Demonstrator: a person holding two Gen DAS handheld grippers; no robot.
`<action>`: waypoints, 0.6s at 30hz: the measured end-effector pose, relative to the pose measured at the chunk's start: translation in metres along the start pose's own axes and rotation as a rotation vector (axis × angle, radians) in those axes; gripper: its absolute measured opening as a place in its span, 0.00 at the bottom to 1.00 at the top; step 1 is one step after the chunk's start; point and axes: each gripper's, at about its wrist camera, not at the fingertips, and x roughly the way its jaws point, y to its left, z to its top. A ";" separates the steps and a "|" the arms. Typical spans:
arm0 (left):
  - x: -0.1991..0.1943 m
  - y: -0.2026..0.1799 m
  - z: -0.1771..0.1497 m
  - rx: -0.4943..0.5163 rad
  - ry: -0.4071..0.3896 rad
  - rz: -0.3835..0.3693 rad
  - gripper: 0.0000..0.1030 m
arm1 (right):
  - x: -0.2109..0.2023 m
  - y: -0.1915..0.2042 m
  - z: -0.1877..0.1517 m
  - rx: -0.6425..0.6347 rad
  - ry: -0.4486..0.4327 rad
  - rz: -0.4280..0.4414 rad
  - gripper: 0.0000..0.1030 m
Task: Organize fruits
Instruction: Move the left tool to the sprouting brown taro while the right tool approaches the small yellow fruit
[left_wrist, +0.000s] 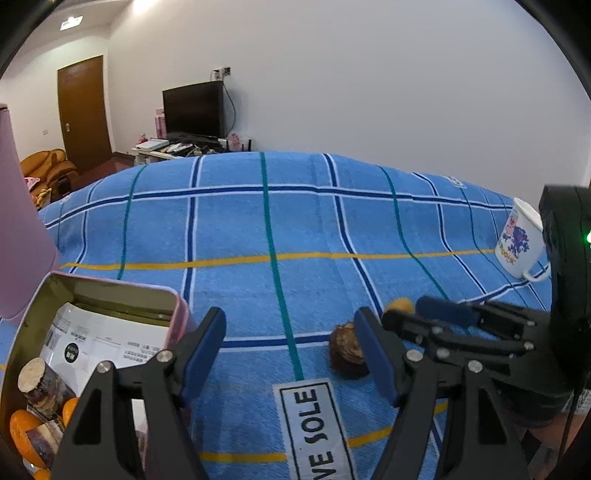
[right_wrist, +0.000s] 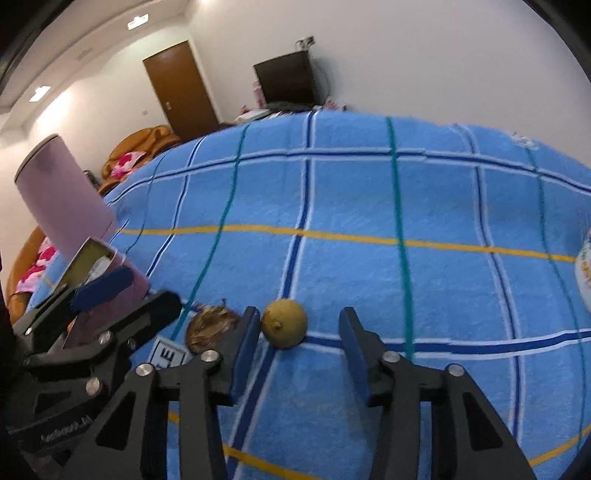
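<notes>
Lemon (right_wrist: 284, 323): between right tool (right_wrist: 299, 343) fingers, against the left one, ungripped. Husked fruit (right_wrist: 210, 328) just left. Left tool (left_wrist: 291, 350) released, empty; tin (left_wrist: 110, 332) at its left. Step: grasping. Next: clench, carry to tin.

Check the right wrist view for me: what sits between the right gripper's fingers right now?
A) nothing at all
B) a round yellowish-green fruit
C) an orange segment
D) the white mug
B: the round yellowish-green fruit lies on the blue plaid cloth inside the right gripper, close against one finger, with a gap to the other, so it is not gripped.
</notes>
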 end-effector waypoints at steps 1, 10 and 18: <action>-0.001 0.000 0.000 0.000 -0.006 0.003 0.72 | 0.000 0.001 0.000 0.001 0.001 0.004 0.42; -0.002 -0.004 -0.002 0.030 -0.019 0.009 0.73 | -0.008 0.011 -0.003 -0.044 -0.023 -0.033 0.24; -0.008 -0.004 -0.001 0.025 -0.055 0.024 0.73 | -0.010 0.012 -0.002 -0.079 -0.042 -0.056 0.22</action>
